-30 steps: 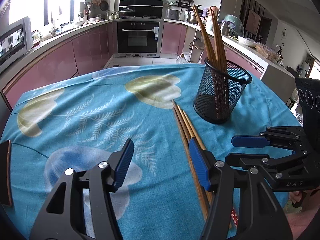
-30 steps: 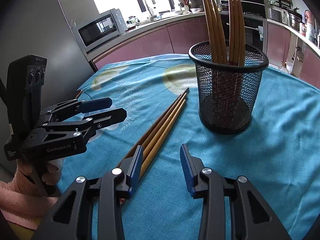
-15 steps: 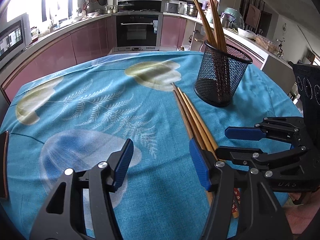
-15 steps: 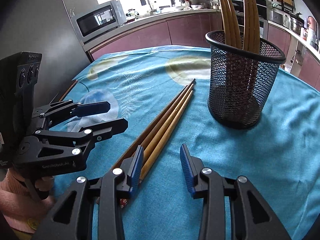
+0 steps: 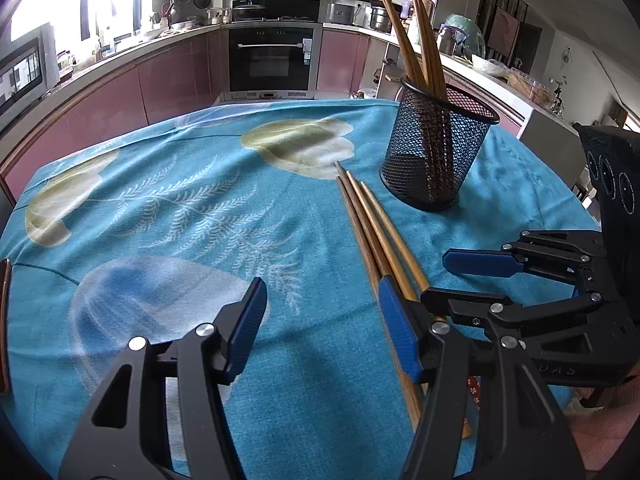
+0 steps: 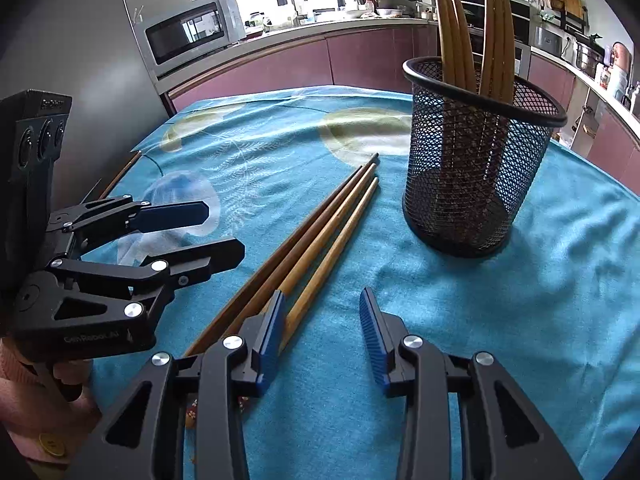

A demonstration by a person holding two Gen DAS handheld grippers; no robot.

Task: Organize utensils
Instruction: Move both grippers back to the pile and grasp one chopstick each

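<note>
Three wooden chopsticks (image 5: 372, 232) lie side by side on the blue tablecloth, tips toward the far side; they also show in the right wrist view (image 6: 316, 244). A black mesh cup (image 5: 434, 152) stands upright to their right and holds several wooden chopsticks (image 6: 476, 28); the cup also shows in the right wrist view (image 6: 476, 172). My left gripper (image 5: 322, 320) is open and empty, its right finger over the chopsticks' near part. My right gripper (image 6: 322, 332) is open and empty, its left finger over the same chopsticks.
The round table is covered by a blue floral cloth (image 5: 180, 208). Its wooden rim (image 6: 120, 174) shows at the left. Kitchen counters, an oven (image 5: 274, 60) and a microwave (image 6: 188, 38) stand beyond the table. Each gripper sees the other: right (image 5: 540, 292), left (image 6: 132, 248).
Both grippers have drawn back toward the near edge of the table and stayed open. The mesh cup and the chopsticks on the cloth have not moved.
</note>
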